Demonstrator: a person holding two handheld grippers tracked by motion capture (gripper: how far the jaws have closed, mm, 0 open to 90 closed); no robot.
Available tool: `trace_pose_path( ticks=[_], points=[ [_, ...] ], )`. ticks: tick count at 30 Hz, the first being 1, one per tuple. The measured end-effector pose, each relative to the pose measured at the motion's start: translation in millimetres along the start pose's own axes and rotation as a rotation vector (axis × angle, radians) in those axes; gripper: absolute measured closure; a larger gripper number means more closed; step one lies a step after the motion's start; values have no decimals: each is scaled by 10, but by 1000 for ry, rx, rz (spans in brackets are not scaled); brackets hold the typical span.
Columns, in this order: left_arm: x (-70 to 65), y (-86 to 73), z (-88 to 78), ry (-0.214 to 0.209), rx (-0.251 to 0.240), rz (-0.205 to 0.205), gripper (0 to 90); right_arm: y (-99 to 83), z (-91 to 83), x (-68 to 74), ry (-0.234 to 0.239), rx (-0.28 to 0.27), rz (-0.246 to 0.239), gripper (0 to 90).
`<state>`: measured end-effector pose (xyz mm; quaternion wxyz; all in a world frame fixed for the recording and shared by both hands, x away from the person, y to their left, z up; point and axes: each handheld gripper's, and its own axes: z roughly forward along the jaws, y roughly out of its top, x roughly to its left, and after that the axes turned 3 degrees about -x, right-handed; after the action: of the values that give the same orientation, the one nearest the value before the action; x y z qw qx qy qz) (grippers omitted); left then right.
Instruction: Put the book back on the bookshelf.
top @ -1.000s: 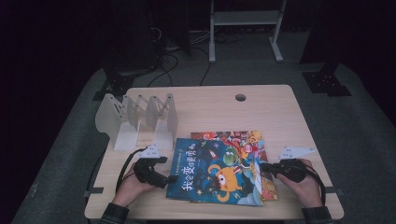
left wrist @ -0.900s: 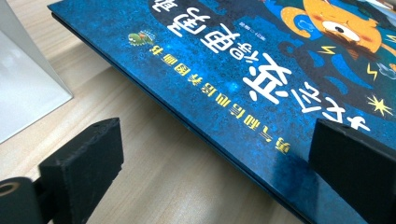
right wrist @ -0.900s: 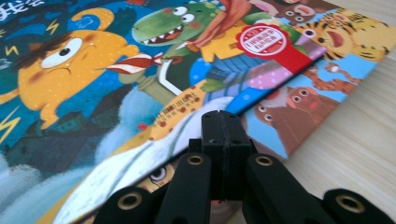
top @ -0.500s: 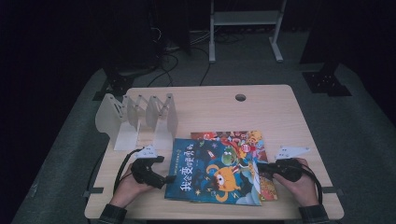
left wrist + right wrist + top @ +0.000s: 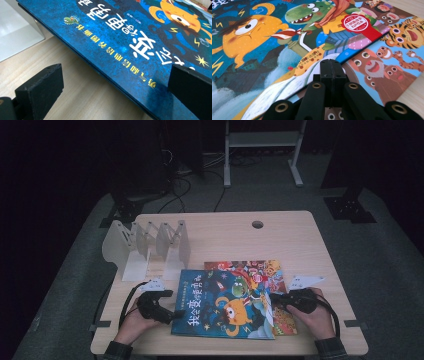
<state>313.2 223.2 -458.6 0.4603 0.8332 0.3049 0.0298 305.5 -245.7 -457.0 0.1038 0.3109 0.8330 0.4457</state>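
Observation:
A blue picture book (image 5: 220, 307) lies near the table's front edge, partly covering a colourful book (image 5: 265, 270) beneath it. My left gripper (image 5: 173, 311) is at the blue book's left edge. In the left gripper view it (image 5: 117, 75) is open wide, with the blue book's (image 5: 130, 32) edge running between the jaws, one over the wood and one over the cover. My right gripper (image 5: 273, 301) is at the blue book's right edge. In the right gripper view it (image 5: 332, 67) is shut, its tip against the blue cover's (image 5: 249, 37) edge, above the lower book (image 5: 387, 62).
A white book rack (image 5: 145, 242) with several upright dividers stands at the back left of the wooden table (image 5: 240, 235); its base (image 5: 15, 30) lies just beyond the left gripper. A cable hole (image 5: 257, 224) sits near the far edge. Dark floor and stands surround the table.

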Motion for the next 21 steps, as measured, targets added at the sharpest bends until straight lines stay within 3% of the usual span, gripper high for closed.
trace_pose_path(
  ticks=[21],
  points=[
    [94, -124, -63, -45, -26, -77, 0, 112, 159, 132, 30, 4, -41, 893]
  ],
)
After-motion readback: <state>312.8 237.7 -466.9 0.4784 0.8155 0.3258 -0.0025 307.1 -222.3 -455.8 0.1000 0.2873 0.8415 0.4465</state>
